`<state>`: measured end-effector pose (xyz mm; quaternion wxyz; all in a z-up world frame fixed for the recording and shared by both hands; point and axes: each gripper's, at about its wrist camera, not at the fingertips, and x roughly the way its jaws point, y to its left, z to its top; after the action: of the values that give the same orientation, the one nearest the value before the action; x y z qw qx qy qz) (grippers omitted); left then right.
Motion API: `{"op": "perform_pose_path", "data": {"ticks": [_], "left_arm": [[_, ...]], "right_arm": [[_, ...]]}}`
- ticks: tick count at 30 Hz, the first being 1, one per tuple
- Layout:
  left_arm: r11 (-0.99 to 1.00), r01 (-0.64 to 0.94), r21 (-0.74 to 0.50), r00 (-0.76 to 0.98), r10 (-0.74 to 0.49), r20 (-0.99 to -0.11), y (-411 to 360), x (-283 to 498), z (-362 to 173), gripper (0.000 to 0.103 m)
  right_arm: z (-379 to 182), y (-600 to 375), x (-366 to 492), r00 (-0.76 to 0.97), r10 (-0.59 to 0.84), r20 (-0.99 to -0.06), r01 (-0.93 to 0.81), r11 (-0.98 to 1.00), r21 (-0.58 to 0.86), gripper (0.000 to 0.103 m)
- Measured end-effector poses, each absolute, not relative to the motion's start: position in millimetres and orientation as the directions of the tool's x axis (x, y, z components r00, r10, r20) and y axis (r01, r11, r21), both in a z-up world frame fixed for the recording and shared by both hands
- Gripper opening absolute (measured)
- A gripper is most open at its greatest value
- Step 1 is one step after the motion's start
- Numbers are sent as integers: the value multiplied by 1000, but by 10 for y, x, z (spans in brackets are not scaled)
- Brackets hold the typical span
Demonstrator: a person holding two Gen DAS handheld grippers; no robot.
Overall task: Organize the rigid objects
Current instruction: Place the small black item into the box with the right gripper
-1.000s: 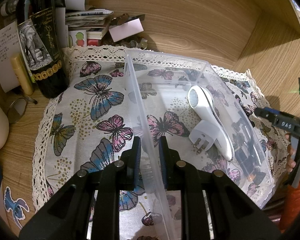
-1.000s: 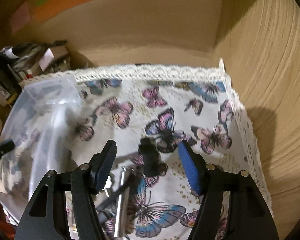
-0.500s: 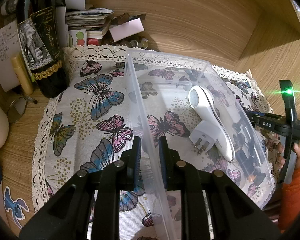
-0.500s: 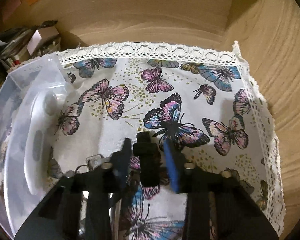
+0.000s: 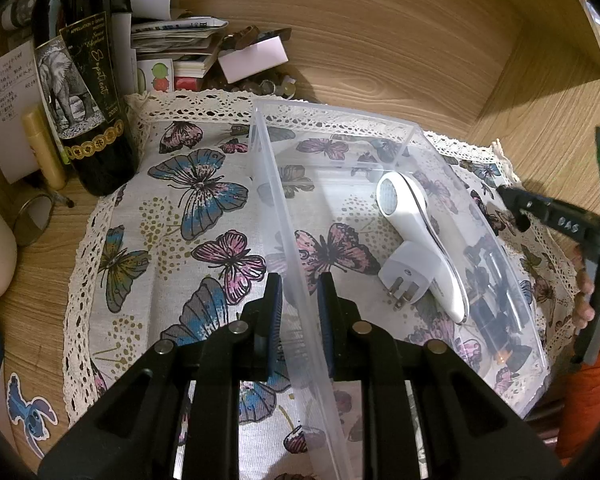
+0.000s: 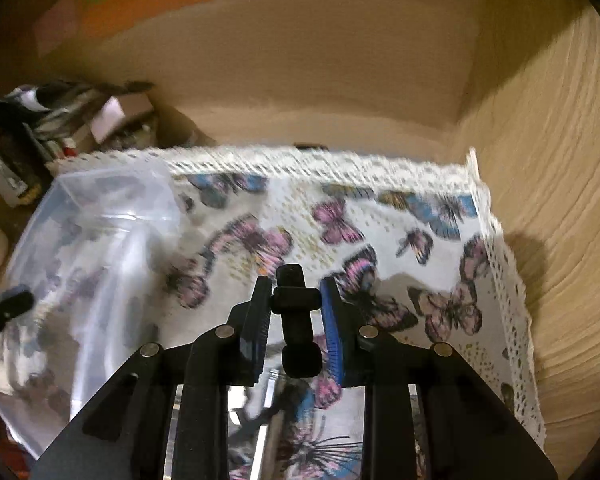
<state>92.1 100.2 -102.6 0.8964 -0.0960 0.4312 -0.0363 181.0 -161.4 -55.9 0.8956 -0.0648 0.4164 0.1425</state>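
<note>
A clear plastic bin [image 5: 340, 128] sits on a butterfly cloth [image 5: 204, 196]. My left gripper [image 5: 298, 312] is shut on the bin's near wall. Inside the bin lie a white handheld device [image 5: 416, 220] and a white plug adapter [image 5: 410, 276]. My right gripper [image 6: 296, 312] is shut on a black T-shaped tool [image 6: 296, 308] and holds it above the cloth [image 6: 380, 240], right of the bin [image 6: 100, 216]. The right gripper also shows at the right edge of the left wrist view [image 5: 556, 220]. A metal piece [image 6: 268, 412] lies below the tool, blurred.
A dark wine bottle [image 5: 80, 80] stands at the back left beside a yellow tube [image 5: 44, 144] and stacked papers and boxes [image 5: 180, 48]. Wooden walls [image 6: 540, 160] close in the back and right. A small round mirror [image 5: 32, 220] lies left of the cloth.
My right gripper closed on the black tool and has lifted it off the cloth, pulling back. My left gripper has stayed clamped on the bin wall.
</note>
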Motion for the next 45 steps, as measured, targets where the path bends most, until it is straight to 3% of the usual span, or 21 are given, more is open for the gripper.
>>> {"op": "perform_pose_path", "data": {"ticks": [15, 26, 38, 45], "left_arm": [[979, -19, -205, 626, -148, -765, 997, 921, -1026, 18], [979, -14, -206, 628, -152, -763, 991, 946, -1022, 19], [978, -8, -207, 631, -156, -760, 1006, 946, -1027, 19], [978, -10, -207, 630, -154, -761, 1001, 952, -1028, 19]], "right_arm": [[-221, -879, 1568, 632, 365, -683, -506, 862, -7, 23], [-351, -406, 1421, 530, 445, -722, -621, 784, 28, 23], [-573, -116, 1400, 418, 426, -802, -680, 733, 35, 23], [-458, -241, 1407, 466, 426, -775, -648, 761, 28, 34]]}}
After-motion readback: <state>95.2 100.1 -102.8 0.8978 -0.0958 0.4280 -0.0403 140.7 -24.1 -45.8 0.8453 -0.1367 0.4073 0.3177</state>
